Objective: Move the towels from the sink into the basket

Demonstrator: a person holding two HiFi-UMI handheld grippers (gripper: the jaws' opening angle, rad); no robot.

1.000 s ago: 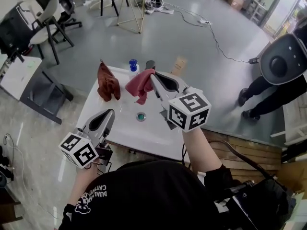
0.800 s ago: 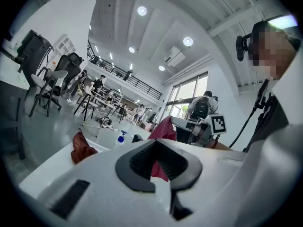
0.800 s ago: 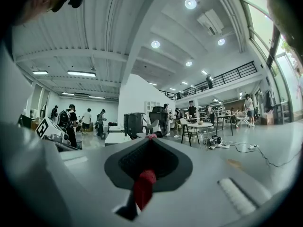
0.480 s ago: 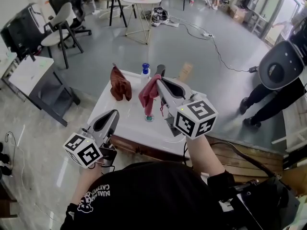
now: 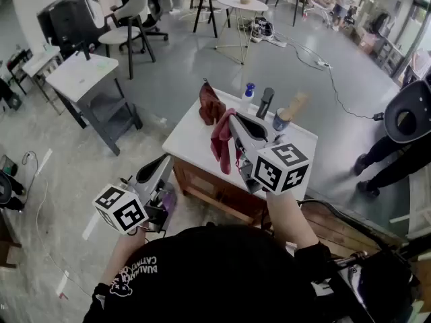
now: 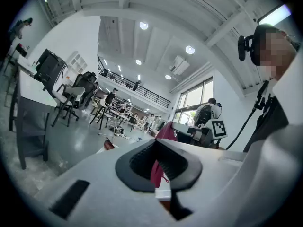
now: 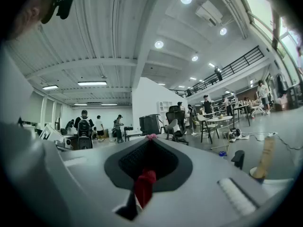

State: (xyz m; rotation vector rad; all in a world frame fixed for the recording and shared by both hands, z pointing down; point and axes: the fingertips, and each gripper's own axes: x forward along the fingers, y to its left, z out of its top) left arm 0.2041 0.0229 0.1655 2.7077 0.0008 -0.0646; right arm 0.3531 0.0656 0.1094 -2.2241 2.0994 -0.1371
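Grey open-plan hall, polished floor, white-topped sink [image 5: 195, 136] unit in the middle of the head view. Right gripper [image 5: 234, 121] jaws are pinched tight on a red towel [image 5: 221, 143]. The right gripper view shows the same: tips [image 7: 150, 138] together, a red fold [image 7: 144, 186] caught low between the pads. The towel hangs limp from the tips over the near side of the sink top, lower end about level with the sink's front edge. Left gripper [image 5: 163, 159] jaws are closed with nothing gripped. The left gripper view has its tips [image 6: 161, 140] meeting, and the red cloth [image 6: 165, 131] seen past them is the right gripper's towel, not in contact. The left gripper sits off the sink's near-left corner, over bare floor, well apart from the towel. A second, browner towel [image 5: 210, 105] is draped at the sink's far-left edge. A blue-capped bottle [image 5: 249, 91], black faucet [image 5: 264, 101] and blue cup [image 5: 281, 120] line the sink's far side. A small white side table [image 5: 84, 69] stands left of the sink, with chairs [image 5: 131, 12] and a round table [image 5: 241, 4] beyond it. A person in black [image 5: 404, 120] stands to the sink's right.
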